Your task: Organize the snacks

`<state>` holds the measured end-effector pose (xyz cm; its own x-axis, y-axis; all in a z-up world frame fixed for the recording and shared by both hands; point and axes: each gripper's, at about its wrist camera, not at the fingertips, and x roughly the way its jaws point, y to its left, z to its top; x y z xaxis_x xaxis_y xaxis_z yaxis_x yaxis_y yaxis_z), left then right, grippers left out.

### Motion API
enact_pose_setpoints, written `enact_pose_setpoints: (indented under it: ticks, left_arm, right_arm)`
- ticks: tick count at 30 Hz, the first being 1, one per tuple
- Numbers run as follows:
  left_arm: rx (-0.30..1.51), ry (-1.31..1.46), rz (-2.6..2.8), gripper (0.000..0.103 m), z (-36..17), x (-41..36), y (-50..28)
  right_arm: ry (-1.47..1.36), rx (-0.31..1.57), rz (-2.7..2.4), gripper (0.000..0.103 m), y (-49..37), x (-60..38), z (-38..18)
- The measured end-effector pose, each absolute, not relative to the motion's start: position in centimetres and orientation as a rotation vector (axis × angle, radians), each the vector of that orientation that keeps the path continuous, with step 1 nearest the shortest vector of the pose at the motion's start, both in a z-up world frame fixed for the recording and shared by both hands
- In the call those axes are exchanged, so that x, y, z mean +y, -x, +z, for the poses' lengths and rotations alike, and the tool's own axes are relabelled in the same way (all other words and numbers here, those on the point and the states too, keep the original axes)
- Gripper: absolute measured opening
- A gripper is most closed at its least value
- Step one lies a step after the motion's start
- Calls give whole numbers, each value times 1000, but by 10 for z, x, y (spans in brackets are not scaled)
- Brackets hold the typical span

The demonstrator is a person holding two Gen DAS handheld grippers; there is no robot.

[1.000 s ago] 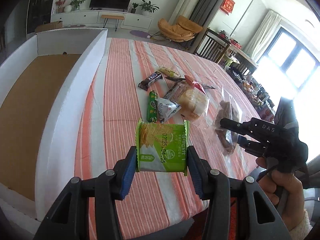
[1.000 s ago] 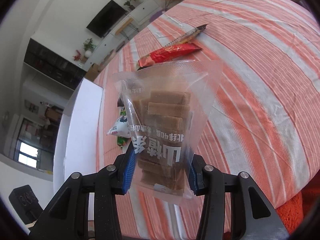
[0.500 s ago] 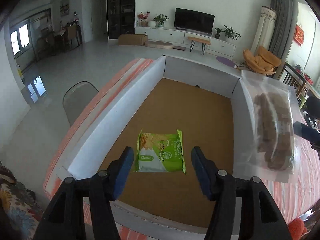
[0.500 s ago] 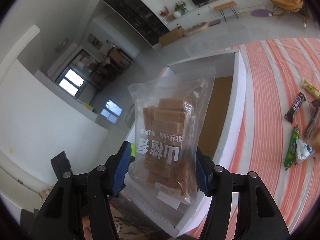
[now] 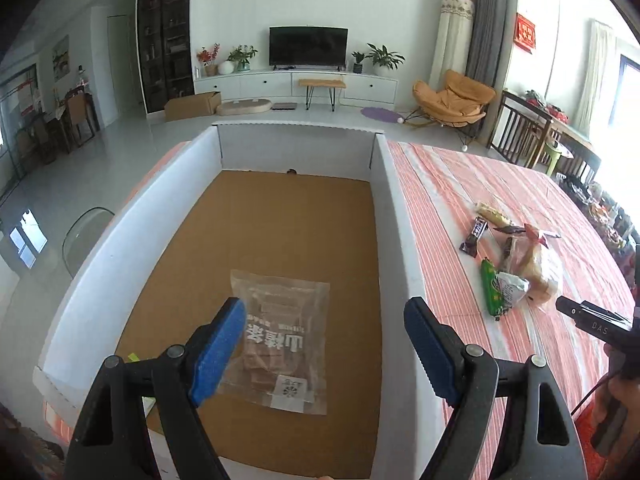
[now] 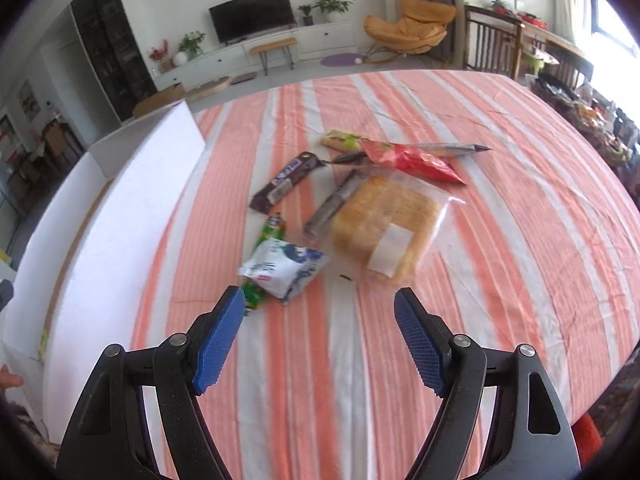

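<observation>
One clear bag of brown bars [image 5: 282, 336] lies flat on the cardboard floor of the white-walled box [image 5: 394, 216], toward its near end. Beside it, at the near left edge of the floor, a sliver of green wrapper [image 5: 133, 357] shows from behind the left gripper's finger; what it belongs to cannot be told. The left gripper [image 5: 325, 347] hangs over the box with its blue pads wide apart and nothing between them.

On the striped bench [image 6: 500, 184] to the right of the box, a loose cluster of snacks remains: one bagged loaf of bread [image 6: 386, 229], one white and blue pouch [image 6: 283, 269], one green stick [image 6: 265, 256] partly under that pouch, one dark purple bar [image 6: 285, 181], one brown bar [image 6: 335, 201] touching the bread bag, one red packet [image 6: 408, 161], one yellow-green packet [image 6: 341, 140] at the far side, and one long silvery stick [image 6: 444, 149] behind the red packet.

The right gripper [image 6: 319, 339] hovers near this cluster, spread wide and empty; the box wall stands to its left.
</observation>
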<state>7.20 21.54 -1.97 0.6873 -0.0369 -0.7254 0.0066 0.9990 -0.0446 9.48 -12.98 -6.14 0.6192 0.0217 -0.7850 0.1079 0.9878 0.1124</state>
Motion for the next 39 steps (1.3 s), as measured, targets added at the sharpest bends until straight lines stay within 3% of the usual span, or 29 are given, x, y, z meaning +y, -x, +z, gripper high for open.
enact_pose_setpoints:
  ticks: [5, 14, 19, 23, 27, 32, 39]
  left_arm:
    - [849, -74, -8, 81, -25, 163, -71]
    - [886, 39, -31, 81, -27, 139, -67]
    - [661, -21, 75, 81, 2, 114, -41]
    - [520, -27, -54, 103, 33, 74, -18]
    - [656, -10, -270, 103, 25, 25, -23]
    - [814, -62, -360, 103, -27, -28, -45]
    - [917, -79, -257, 103, -94, -38, -65]
  right_arm:
    - [-235, 921, -245, 80, -84, -206, -87]
    - [-270, 909, -361, 81, -85, -238, -114]
    - [-203, 912, -380, 85, -85, -228, -120]
    - [-223, 907, -370, 85, -83, -231, -118]
    - [-247, 902, -363, 85, -81, -234, -117]
    - [-336, 873, -336, 85, -73, -245, -113]
    - [-412, 844, -321, 85, -67, -254, -111]
